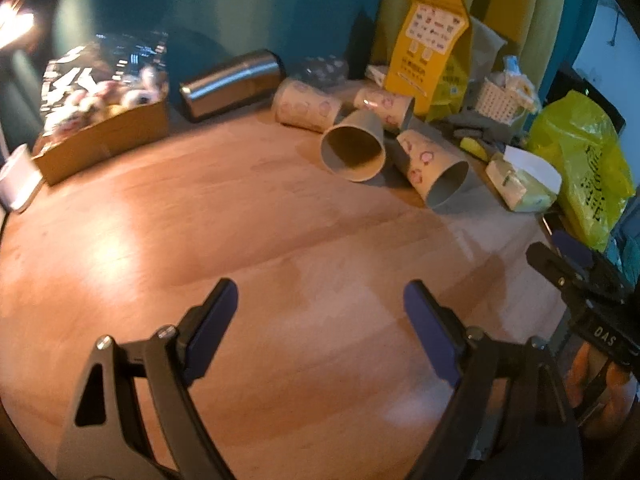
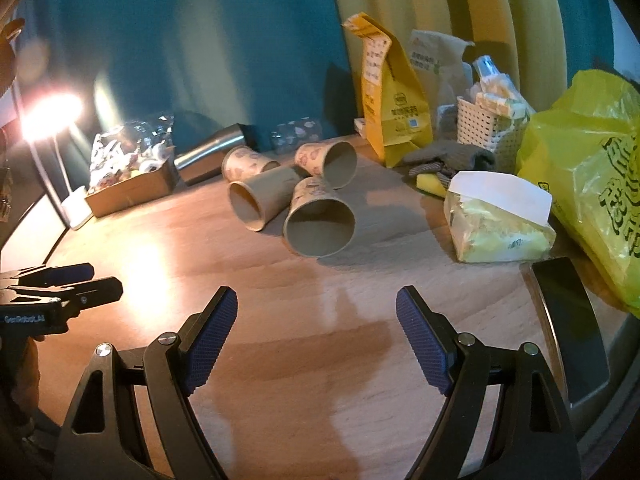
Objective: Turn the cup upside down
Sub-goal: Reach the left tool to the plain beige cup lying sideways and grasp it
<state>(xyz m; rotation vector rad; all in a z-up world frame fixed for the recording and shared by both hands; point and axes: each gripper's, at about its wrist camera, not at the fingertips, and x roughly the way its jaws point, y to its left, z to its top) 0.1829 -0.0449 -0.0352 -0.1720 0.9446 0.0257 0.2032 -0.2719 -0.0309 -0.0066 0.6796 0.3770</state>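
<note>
Several paper cups lie on their sides in a cluster on the wooden table (image 1: 240, 248). In the left wrist view a plain cup (image 1: 354, 148) faces me with its mouth open, and a patterned cup (image 1: 434, 166) lies to its right. In the right wrist view the nearest cup (image 2: 320, 222) shows its open mouth, with a plain cup (image 2: 258, 198) to its left. My left gripper (image 1: 320, 304) is open and empty, well short of the cups. My right gripper (image 2: 316, 306) is open and empty, short of the nearest cup.
A steel tumbler (image 1: 232, 84) lies on its side at the back. A cardboard box of snacks (image 1: 104, 120) sits at the left. A yellow paper bag (image 2: 388, 92), a white basket (image 2: 488, 132), a tissue pack (image 2: 500, 216) and a yellow plastic bag (image 2: 592, 176) crowd the right.
</note>
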